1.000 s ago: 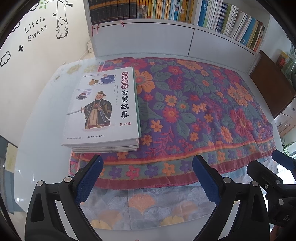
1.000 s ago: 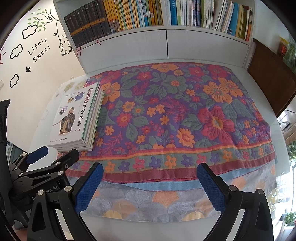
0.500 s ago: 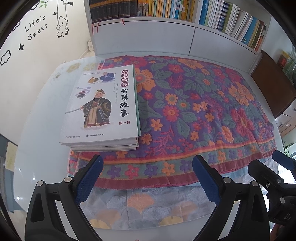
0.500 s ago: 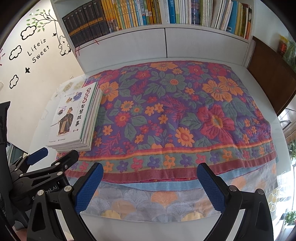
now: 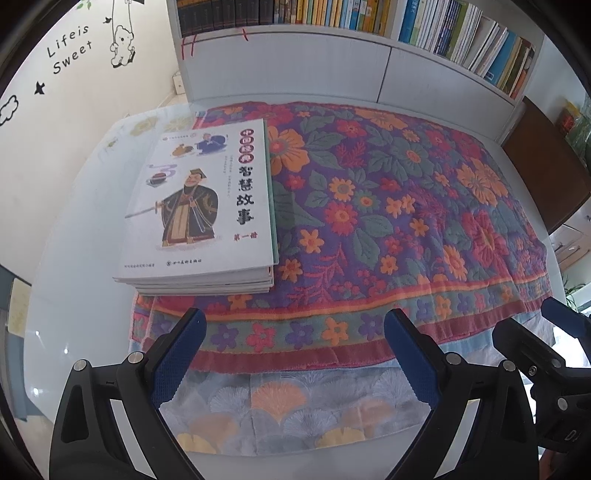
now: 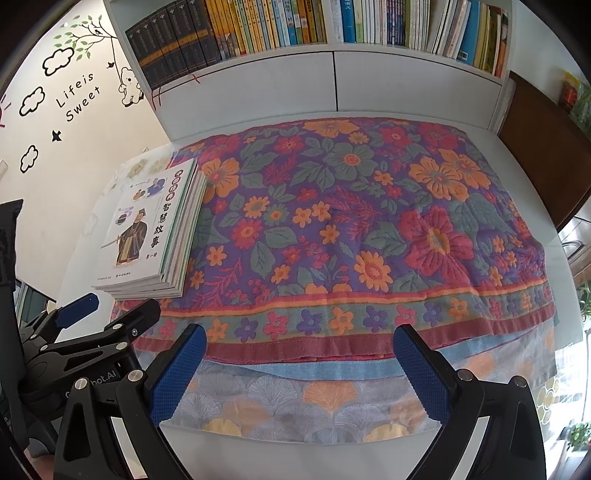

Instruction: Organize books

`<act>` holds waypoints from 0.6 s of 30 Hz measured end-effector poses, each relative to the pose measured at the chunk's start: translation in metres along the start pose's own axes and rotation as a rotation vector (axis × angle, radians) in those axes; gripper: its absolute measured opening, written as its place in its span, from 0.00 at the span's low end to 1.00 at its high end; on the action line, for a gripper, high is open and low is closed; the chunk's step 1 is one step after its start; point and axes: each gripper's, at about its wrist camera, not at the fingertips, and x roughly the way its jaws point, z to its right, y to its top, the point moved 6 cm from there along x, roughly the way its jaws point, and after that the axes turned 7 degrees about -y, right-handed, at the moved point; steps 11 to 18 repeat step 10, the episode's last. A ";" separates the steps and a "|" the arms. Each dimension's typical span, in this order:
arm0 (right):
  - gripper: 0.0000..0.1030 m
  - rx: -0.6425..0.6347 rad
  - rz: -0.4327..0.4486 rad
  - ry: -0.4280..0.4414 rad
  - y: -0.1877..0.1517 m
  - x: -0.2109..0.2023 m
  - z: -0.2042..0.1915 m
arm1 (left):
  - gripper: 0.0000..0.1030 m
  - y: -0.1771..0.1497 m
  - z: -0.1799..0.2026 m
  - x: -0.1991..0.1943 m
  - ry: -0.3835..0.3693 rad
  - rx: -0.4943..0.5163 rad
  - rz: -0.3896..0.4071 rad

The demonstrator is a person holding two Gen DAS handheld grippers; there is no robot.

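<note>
Behind the table, a bookshelf (image 6: 317, 26) waited; the stack of books (image 5: 201, 210) lay flat nearby on the floral cloth (image 6: 351, 236), within reach. Left gripper (image 5: 293, 354) and right gripper (image 6: 297, 369) both gaped empty, ready to grasp.

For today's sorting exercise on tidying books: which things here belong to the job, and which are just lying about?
Belongs to the job:
stack of books
bookshelf
left gripper, jaws open
right gripper, jaws open

Just lying about:
floral cloth
wall stickers

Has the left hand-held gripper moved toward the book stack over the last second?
Yes, slightly. In the left wrist view the book stack sits a bit lower relative to the left hand-held gripper, so it eased forward.
</note>
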 end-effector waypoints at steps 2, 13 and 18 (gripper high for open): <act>0.98 -0.003 -0.001 0.001 0.000 0.000 -0.001 | 0.94 0.000 0.000 0.000 0.003 -0.001 -0.002; 0.98 0.000 -0.007 0.003 -0.002 0.002 -0.001 | 0.94 0.000 -0.002 -0.001 0.010 -0.008 0.009; 0.98 0.000 -0.007 0.003 -0.002 0.002 -0.001 | 0.94 0.000 -0.002 -0.001 0.010 -0.008 0.009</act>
